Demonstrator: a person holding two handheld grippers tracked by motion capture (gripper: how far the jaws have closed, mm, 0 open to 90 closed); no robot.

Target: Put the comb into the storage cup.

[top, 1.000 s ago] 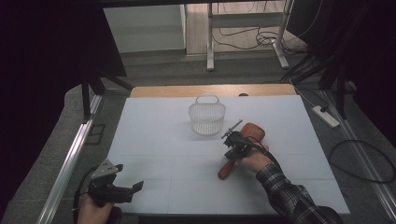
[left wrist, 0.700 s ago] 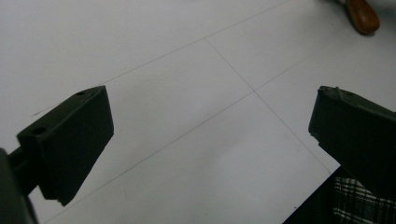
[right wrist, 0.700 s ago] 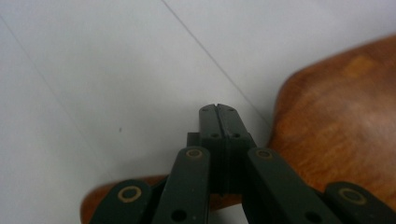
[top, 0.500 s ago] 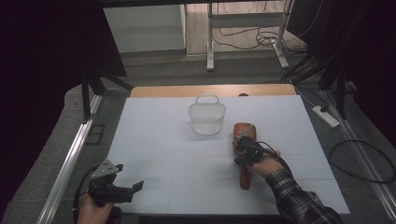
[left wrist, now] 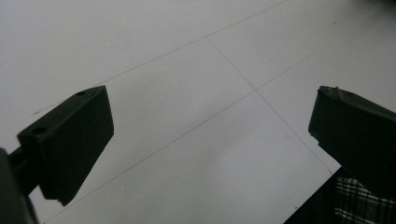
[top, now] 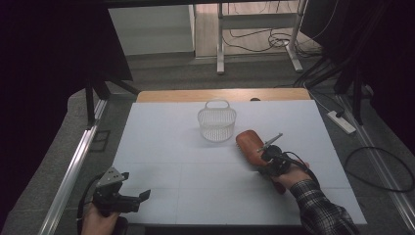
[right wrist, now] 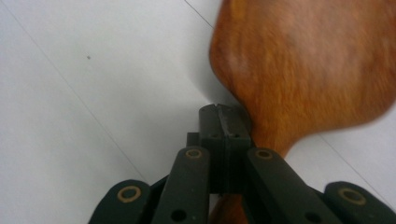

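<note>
- High view: the wooden brush [top: 250, 145] lies right of centre on the white tabletop [top: 171, 171], its broad oval head pointing up-left toward the white mesh basket [top: 217, 122], near it but apart. The right claw [top: 266, 157] sits over the neck where head meets handle, with the person's hand [top: 291, 174] and plaid sleeve [top: 325, 210] running in from the lower right.
- High view, lower left: the left claw [top: 142, 196] hangs just over the tabletop's near edge, well apart from the brush, with nothing between its spread jaws.
- Left gripper view: the two black jaws stand wide open at the frame's left and right edges, bare tabletop [left wrist: 196, 116] between them and a bit of plaid cloth [left wrist: 359, 200] in the lower right corner.
- Right gripper view: the right claw [right wrist: 225, 122] has its jaws pressed together at centre frame, tips at the left edge of the brush [right wrist: 308, 65] by the neck; the picture is blurred, so whether they pinch a thin edge of the wood or merely touch it I cannot tell.
- Handling, as I judge it: the brush is stiff, light and smooth-lacquered, so it may slip or swivel under a narrow pinch. The slim handle just below the neck looks the best hold, near the balance point, rather than the wide head.
</note>
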